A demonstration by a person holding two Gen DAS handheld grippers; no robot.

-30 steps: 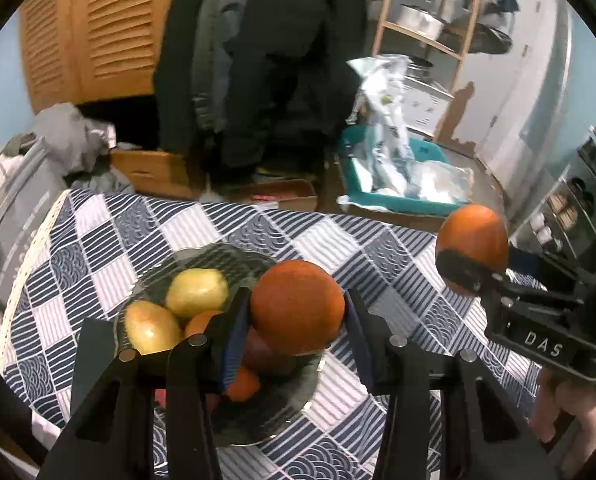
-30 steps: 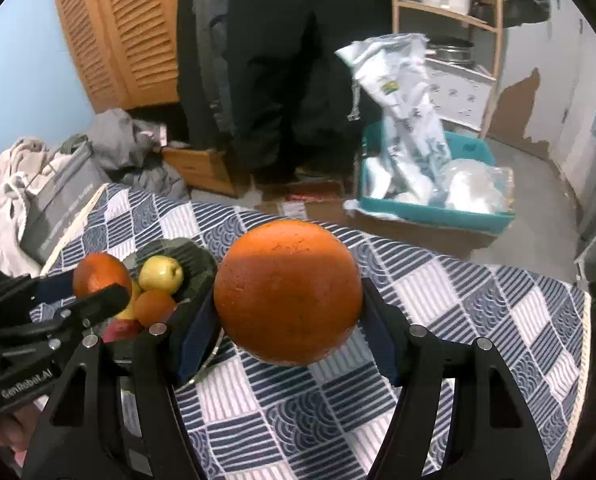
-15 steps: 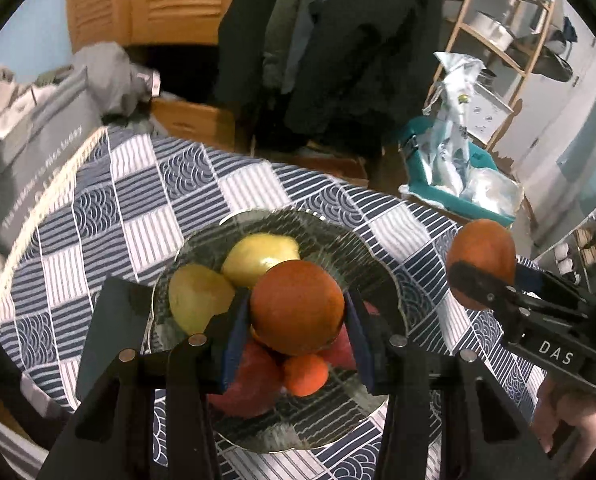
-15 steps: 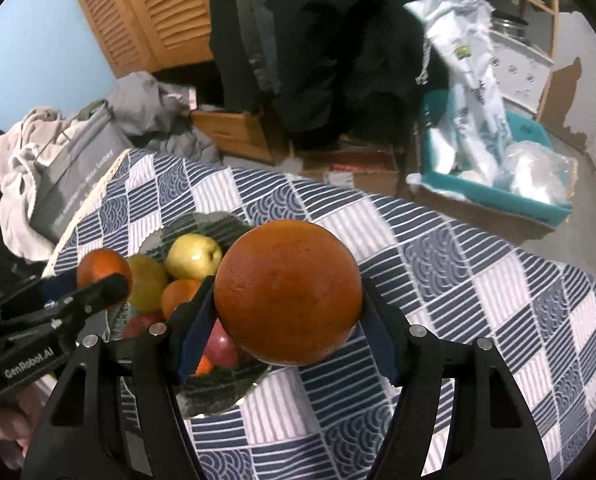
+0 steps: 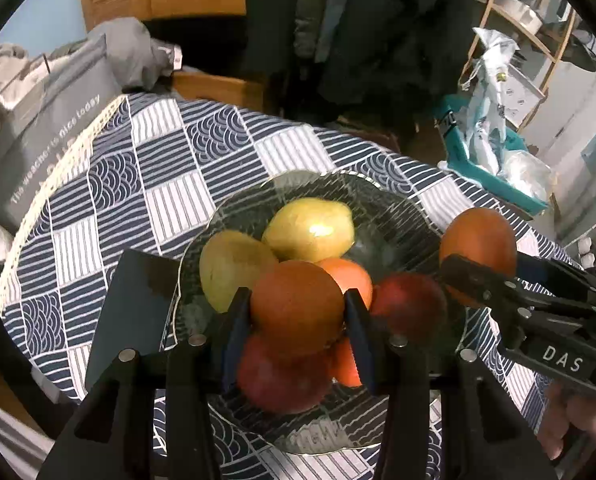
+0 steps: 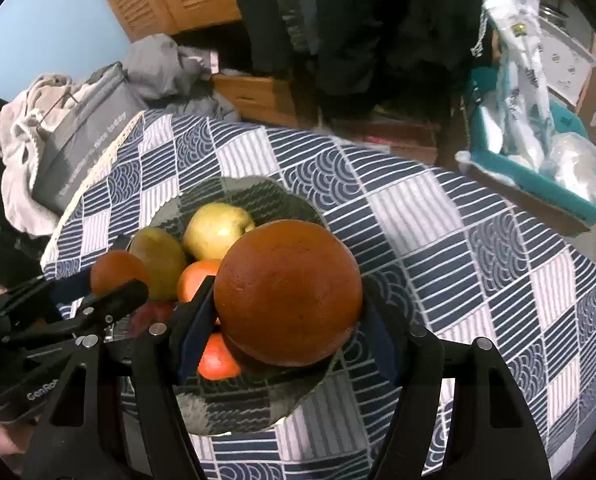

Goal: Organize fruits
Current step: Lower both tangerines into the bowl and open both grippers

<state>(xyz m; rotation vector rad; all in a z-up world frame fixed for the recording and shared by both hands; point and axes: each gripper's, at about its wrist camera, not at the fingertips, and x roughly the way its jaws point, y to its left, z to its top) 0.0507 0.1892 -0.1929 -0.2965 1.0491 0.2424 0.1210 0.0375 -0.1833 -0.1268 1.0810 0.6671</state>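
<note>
A glass plate (image 5: pixel 397 204) (image 6: pixel 258 192) on the patterned tablecloth holds two yellow-green fruits (image 5: pixel 309 228) (image 6: pixel 218 230), small oranges (image 5: pixel 347 276) (image 6: pixel 198 280) and red apples (image 5: pixel 409 304). My left gripper (image 5: pixel 298 312) is shut on an orange (image 5: pixel 298 304) just above the near part of the plate; it also shows in the right wrist view (image 6: pixel 118 270). My right gripper (image 6: pixel 286 312) is shut on a larger orange (image 6: pixel 288 296) above the plate's right side; it also shows in the left wrist view (image 5: pixel 477 244).
A dark flat object (image 5: pixel 134 304) lies at the plate's left. A grey bag (image 5: pixel 46 120) and clothes sit past the table's left edge. A teal bin (image 6: pixel 537 176) with plastic bags stands on the floor at right. Bare tablecloth (image 6: pixel 477 240) spreads right of the plate.
Both grippers, each holding its orange, have moved forward and down over the plate. The plate and its fruit now sit right beneath them.
</note>
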